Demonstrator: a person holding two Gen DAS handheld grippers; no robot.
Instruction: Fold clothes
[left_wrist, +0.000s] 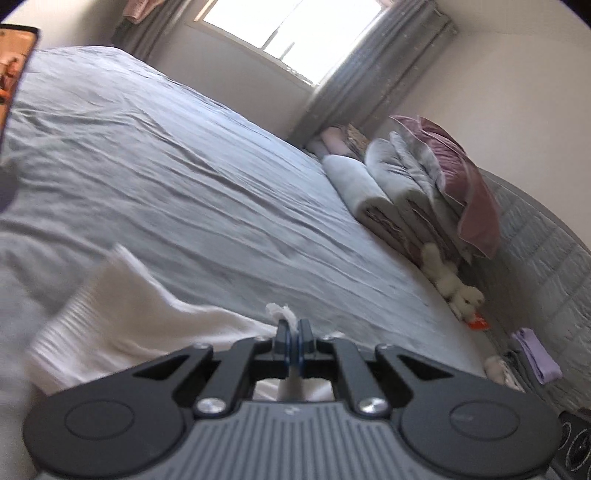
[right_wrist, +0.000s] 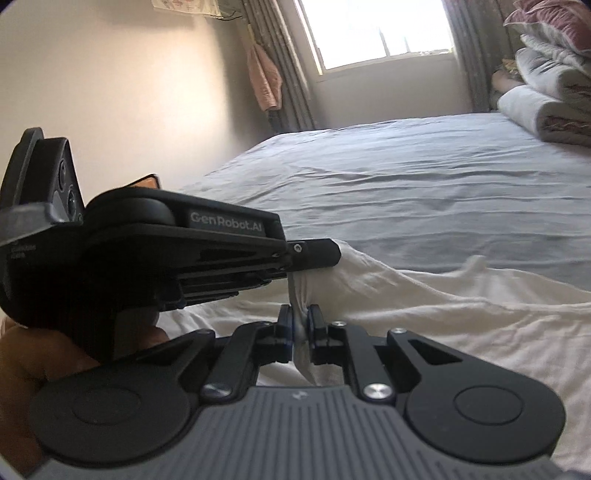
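- Your left gripper (left_wrist: 294, 341) and right gripper (right_wrist: 304, 326) both pinch the white garment (right_wrist: 424, 306).
- Garment lies bunched on the bed (right_wrist: 406, 184); no fold finished yet.

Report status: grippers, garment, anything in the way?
Left gripper and right gripper both shut on white garment, close together. Garment bunched on grey bed. Nothing in the way.

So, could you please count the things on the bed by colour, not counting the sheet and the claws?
White: 3 - garment, plush toy, rolled blanket
Grey: 1 - folded quilt
Pink: 1 - pillow
Purple: 1 - cloth
Total: 6
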